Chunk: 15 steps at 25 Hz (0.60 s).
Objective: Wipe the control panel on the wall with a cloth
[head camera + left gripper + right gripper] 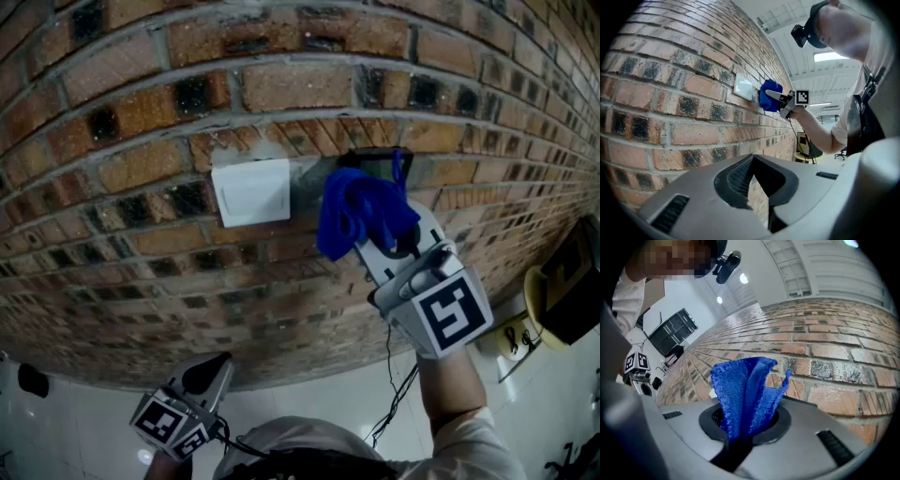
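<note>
A white square panel (251, 190) is set into the brick wall (131, 141). Just right of it a dark panel (370, 157) is mostly hidden behind a bunched blue cloth (356, 211). My right gripper (382, 239) is shut on the cloth and holds it against the wall at the dark panel, beside the white panel's right edge. The cloth (743, 390) stands up out of the right gripper (745, 423), close to the bricks. My left gripper (208, 375) hangs low and to the left, away from both panels, shut on nothing. From the left gripper (752, 164), the white panel (743, 87) and cloth (769, 95) show far along the wall.
The brick wall fills most of the head view, with a white floor (309, 398) below. A yellow round stand (544, 314) carrying a black box sits at the right, with a cable (389, 394) trailing down beside it. The person's arm (820, 131) reaches toward the wall.
</note>
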{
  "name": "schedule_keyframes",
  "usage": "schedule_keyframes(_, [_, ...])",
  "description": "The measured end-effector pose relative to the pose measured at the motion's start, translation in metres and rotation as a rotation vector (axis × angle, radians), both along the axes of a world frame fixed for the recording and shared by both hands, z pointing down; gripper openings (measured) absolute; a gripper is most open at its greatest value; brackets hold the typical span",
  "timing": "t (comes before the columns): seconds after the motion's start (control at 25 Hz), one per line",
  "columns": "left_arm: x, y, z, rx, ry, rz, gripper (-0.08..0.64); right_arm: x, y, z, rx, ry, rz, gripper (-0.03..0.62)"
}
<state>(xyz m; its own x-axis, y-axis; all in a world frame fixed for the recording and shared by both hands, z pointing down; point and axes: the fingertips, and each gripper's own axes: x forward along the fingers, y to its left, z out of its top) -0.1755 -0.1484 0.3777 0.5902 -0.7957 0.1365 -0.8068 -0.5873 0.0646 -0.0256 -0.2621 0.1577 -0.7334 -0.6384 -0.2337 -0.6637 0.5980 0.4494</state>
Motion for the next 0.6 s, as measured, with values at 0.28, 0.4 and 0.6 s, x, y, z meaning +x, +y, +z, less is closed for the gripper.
schedule_keyframes(0.28, [-0.007,0.000,0.012,-0.027,0.007,-0.028,0.003,0.071,-0.025,-0.015,0.072,-0.010,0.145,0.084])
schedule_keyframes(0.4, [-0.004,0.001,0.015,-0.036,0.011,-0.031,0.003,0.108,-0.041,-0.011,0.052,-0.020,0.222,0.084])
schedule_keyframes(0.6, [0.003,0.007,0.016,-0.042,0.017,-0.028,0.003,0.156,-0.068,0.002,-0.005,-0.037,0.312,0.085])
